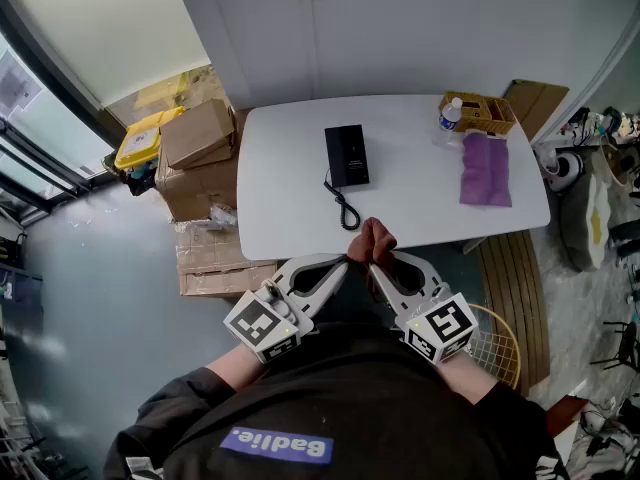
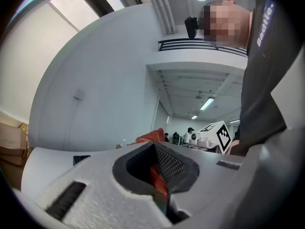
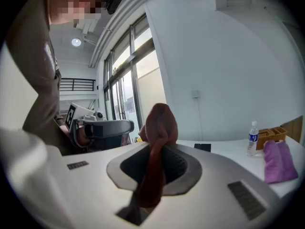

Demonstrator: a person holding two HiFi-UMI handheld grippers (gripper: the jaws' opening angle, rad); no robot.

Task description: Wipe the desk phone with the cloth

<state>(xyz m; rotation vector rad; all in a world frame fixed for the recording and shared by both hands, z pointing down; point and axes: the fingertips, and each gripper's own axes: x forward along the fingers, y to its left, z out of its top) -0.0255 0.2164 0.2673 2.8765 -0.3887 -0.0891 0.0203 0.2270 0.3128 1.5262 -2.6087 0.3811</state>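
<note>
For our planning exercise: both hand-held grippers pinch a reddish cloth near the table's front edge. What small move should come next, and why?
Probably carry the reddish cloth forward to the desk phone. The left hand-held gripper and the right hand-held gripper both pinch it at the near edge of the table, and the phone lies further in, not touched by the cloth.

White bench [image 1: 290,218], sparsely laid.
Desk phone [image 1: 347,155] mid-bench; purple cloth [image 1: 486,169], water bottle [image 1: 450,116] and perhaps a wooden tray [image 1: 478,113] at right.
</note>
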